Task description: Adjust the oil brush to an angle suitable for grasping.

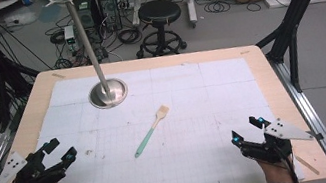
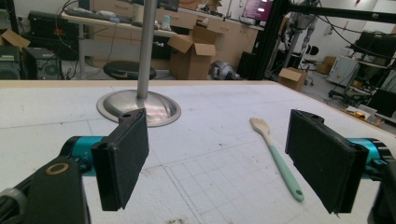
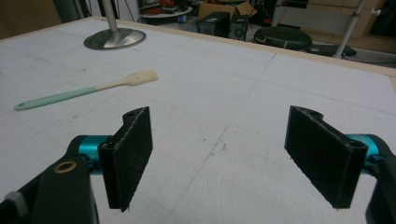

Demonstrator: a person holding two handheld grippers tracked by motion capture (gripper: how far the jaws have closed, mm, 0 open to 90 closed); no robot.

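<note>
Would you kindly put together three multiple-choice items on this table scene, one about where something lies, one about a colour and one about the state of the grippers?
1. Where does the spatula lie?
A. On the stand's round metal base
B. Flat on the white mat, between the two grippers
C. Between the left gripper's jaws

2. What colour is the spatula's handle?
A. Red
B. Black
C. Mint green

3. How do the two grippers stand?
A. Both open and holding nothing
B. Both shut on the spatula
C. Left open, right shut on the stand's pole

Answers:
1. B, since the high view shows it on the white mat, nearer than the metal base.
2. C, as the handle is mint green below a pale head.
3. A, because the left gripper and right gripper each show wide, bare jaws.
</note>
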